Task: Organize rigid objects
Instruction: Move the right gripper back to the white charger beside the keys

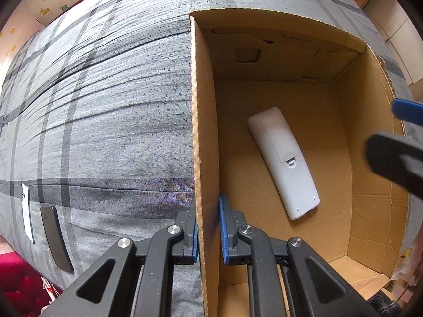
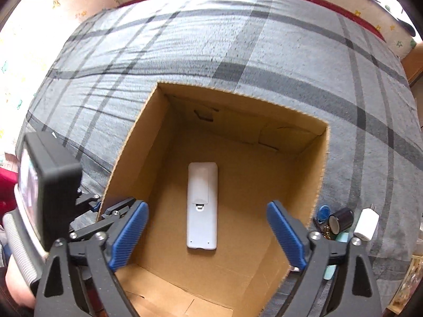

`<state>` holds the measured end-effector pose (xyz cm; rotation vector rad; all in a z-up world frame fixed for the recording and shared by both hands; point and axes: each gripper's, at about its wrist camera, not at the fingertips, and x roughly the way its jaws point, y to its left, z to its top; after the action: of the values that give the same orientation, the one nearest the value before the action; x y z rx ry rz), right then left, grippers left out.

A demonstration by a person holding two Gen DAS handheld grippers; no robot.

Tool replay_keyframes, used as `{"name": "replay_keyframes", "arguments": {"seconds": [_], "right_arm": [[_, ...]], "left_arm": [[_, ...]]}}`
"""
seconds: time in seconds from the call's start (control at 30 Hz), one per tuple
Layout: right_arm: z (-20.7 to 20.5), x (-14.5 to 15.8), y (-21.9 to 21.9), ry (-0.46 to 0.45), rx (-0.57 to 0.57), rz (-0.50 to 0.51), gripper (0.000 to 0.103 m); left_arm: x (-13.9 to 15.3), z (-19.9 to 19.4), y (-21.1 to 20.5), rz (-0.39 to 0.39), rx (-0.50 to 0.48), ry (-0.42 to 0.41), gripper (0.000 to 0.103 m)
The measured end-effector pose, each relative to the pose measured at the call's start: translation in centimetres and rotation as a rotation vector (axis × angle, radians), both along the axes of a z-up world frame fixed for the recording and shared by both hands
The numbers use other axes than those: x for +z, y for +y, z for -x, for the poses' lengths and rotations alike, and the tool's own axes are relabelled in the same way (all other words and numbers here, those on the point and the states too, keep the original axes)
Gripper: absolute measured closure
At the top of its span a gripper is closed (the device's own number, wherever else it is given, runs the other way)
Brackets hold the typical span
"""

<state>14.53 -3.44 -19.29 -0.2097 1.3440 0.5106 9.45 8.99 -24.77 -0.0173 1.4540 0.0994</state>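
Observation:
An open cardboard box stands on a grey plaid bedcover. A white remote control lies face down on the box floor, its battery cover showing. My left gripper is shut on the box's left wall, one blue pad on each side of the cardboard. My right gripper hangs open above the box, directly over the remote, with nothing between its blue pads. Its fingers show at the right edge of the left wrist view.
A white phone and a dark phone lie on the bedcover left of the box. Right of the box sit a white charger plug, a small black cylinder and a blue tag. The bed meets a patterned wall.

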Motion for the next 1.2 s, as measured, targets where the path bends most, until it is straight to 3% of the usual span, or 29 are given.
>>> {"name": "replay_keyframes", "arguments": {"seconds": [0.07, 0.23, 0.5, 0.83, 1.2], "right_arm": [[0.1, 0.6, -0.5, -0.017, -0.001, -0.006, 0.001], [0.3, 2.2, -2.2, -0.069, -0.004, 0.005, 0.000], [-0.4, 3.4, -7.2, -0.086, -0.096, 0.029, 0.000], [-2.1, 3.2, -14.1, -0.091, -0.230, 0.092, 0.000], [-3.9, 1.0, -20.3, -0.069, -0.362, 0.141, 0.000]], "left_arm": [[0.0, 0.0, 0.0, 0.000, 0.001, 0.000, 0.090], [0.0, 0.0, 0.0, -0.001, 0.001, 0.001, 0.090], [0.1, 0.0, -0.1, -0.006, -0.005, 0.003, 0.090], [0.2, -0.1, -0.4, -0.010, -0.013, 0.006, 0.090], [0.3, -0.1, -0.6, -0.013, -0.014, 0.005, 0.090]]}}
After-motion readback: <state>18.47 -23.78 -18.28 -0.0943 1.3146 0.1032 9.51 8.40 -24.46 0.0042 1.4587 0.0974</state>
